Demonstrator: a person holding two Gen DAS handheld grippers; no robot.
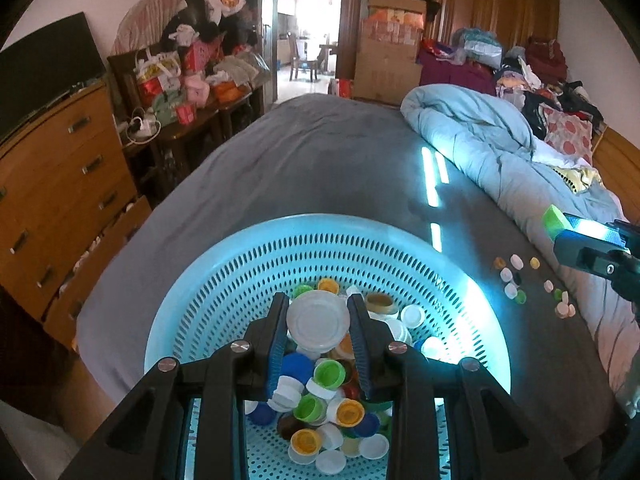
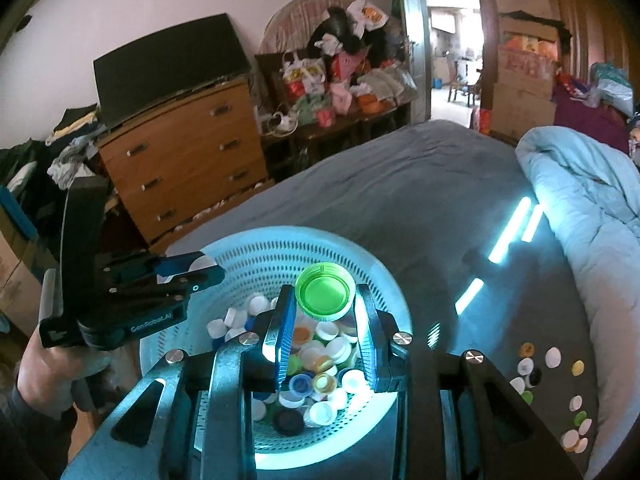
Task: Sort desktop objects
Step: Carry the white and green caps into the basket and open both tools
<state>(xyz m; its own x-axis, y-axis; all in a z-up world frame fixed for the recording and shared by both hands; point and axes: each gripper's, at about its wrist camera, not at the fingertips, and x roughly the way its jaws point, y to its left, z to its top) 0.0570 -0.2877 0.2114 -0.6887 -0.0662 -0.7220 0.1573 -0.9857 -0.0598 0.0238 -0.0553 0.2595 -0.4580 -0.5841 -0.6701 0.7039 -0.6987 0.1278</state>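
A white lid (image 1: pixel 318 325) sat clamped in the left claw (image 1: pixel 319 312), low centre, above the cap-filled blue basket (image 1: pixel 248 280). The right claw (image 2: pixel 325 300) pinched a green cap (image 2: pixel 325 294) over the same basket on the grey bed (image 1: pixel 320 152).

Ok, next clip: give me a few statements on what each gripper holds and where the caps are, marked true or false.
1. The left gripper is shut on a white lid. True.
2. The right gripper holds a blue cap. False: it holds a green cap.
3. Both grippers are over the blue basket. True.
4. The basket is empty. False: it holds a pile of mixed caps.
5. Some loose caps lie on the grey sheet outside the basket. True.
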